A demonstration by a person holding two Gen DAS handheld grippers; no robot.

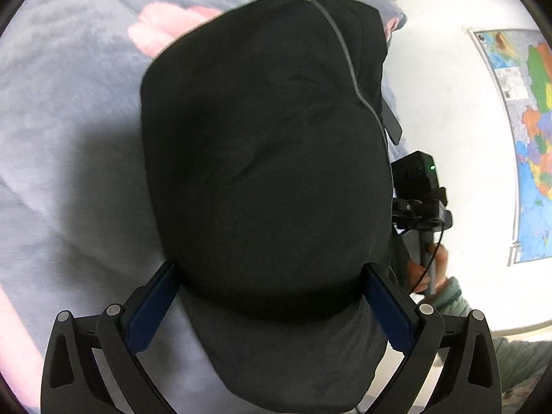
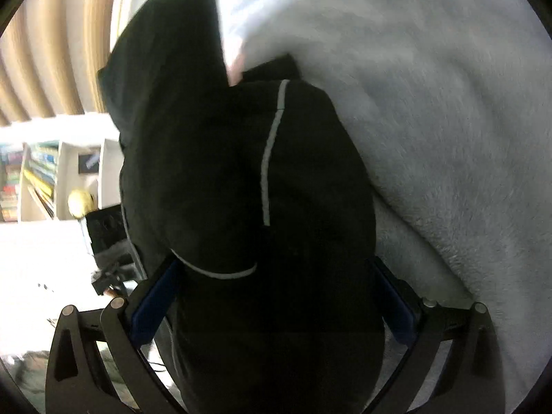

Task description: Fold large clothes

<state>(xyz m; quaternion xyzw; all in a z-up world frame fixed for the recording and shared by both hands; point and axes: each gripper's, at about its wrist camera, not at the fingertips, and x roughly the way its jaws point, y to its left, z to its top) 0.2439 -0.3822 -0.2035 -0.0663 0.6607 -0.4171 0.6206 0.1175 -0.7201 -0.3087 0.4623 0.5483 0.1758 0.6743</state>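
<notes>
A black garment (image 1: pixel 262 145) with a thin grey piping stripe (image 1: pixel 348 58) lies bunched and folded over on a pale grey fleece blanket (image 1: pixel 69 103). My left gripper (image 1: pixel 269 269) stands wide open, and the cloth bulges between and over its blue-padded fingers (image 1: pixel 151 307). In the right wrist view the same garment (image 2: pixel 241 172) fills the middle. My right gripper (image 2: pixel 275 262) is also wide open, astride the cloth, with the striped hem (image 2: pixel 220 272) lying between its fingers (image 2: pixel 151 307). Neither pair of pads visibly pinches the fabric.
The right gripper's camera housing (image 1: pixel 417 176) and the hand holding it (image 1: pixel 424 272) show past the garment's right edge. A wall map (image 1: pixel 531 138) hangs beyond. A pink patch (image 1: pixel 162 27) marks the blanket. A bookshelf (image 2: pixel 34 179) and a curtain (image 2: pixel 51 51) stand at the left.
</notes>
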